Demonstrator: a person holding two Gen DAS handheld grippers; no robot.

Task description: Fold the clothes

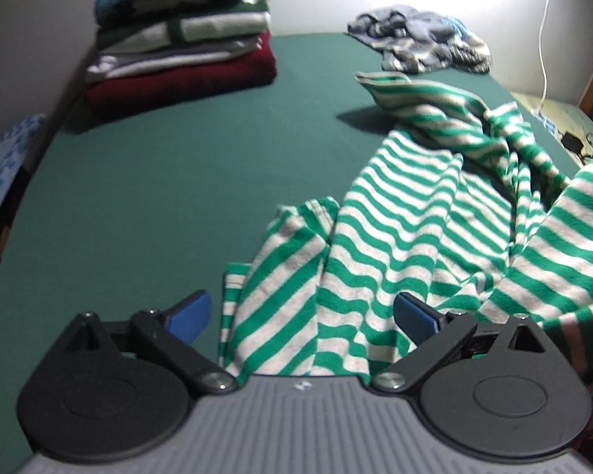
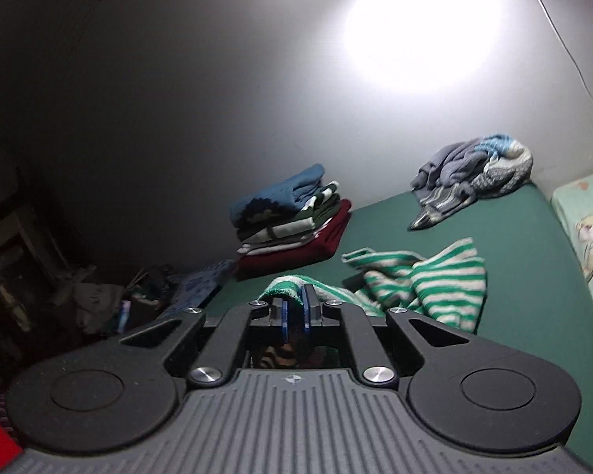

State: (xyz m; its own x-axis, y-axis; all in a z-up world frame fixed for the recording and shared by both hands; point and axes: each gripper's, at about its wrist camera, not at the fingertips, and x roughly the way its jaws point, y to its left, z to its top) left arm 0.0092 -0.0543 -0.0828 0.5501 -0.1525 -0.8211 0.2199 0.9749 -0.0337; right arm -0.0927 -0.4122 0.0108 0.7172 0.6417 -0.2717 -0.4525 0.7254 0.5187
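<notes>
- Where it lies on the green bed sheet (image 1: 158, 197), the green-and-white striped garment (image 1: 395, 237) is crumpled and only partly spread: one end is flattened toward the near edge, the far end is bunched into folds, and a loose flap reaches toward the back.
- Seen from the right wrist, the same striped garment (image 2: 423, 284) forms a rumpled heap in the middle of the sheet (image 2: 533, 256), with one edge lifted up to the gripper.
- The left gripper (image 1: 302, 312) has its blue fingers (image 1: 191, 312) spread wide; the near end of the garment lies between them, but neither pad presses on it.
- The right gripper (image 2: 294, 308) has its blue pads (image 2: 306, 308) drawn close together, pinching a fold of striped cloth that drapes over the fingertips.
- No containers show; folded clothes stand in a stack (image 1: 182, 39) at the far left of the bed against the wall, a dark red piece at the bottom and a blue patterned one on top.
- A grey-and-blue unfolded pile (image 1: 419, 39) lies at the far right of the bed, apart from the striped garment.
</notes>
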